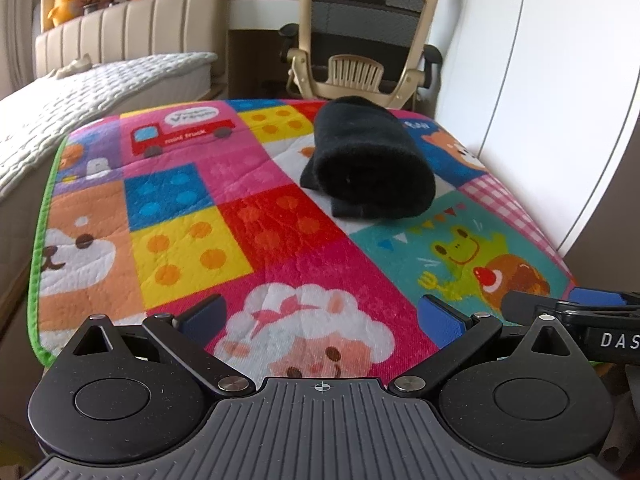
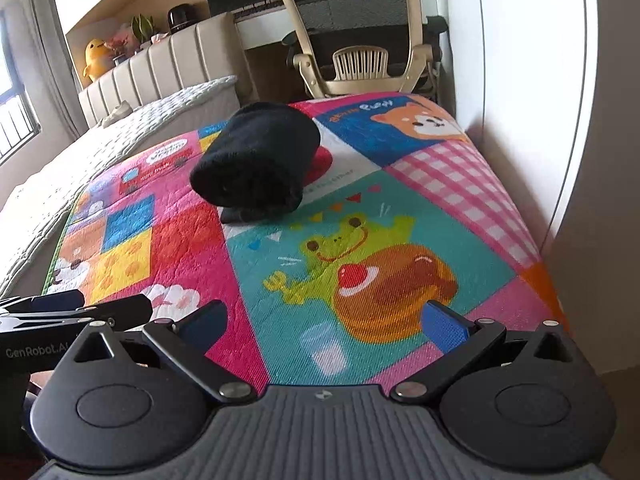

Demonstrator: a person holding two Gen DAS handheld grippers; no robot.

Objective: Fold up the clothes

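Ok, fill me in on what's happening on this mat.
A person holds a two-finger gripper in each hand over a colourful cartoon play mat. The left gripper and right gripper are both open and empty, hovering near the mat's close edge. The only garment, a black piece of clothing, lies bundled in a loose roll further up the mat, with neither gripper touching it. An office chair stands beyond the mat.

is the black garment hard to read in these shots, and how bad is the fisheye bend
Left wrist: black garment is a near-featureless dark mass, folds barely readable; mat edges bow. Right wrist: garment equally dark, wall lines curve strongly, slight blur.
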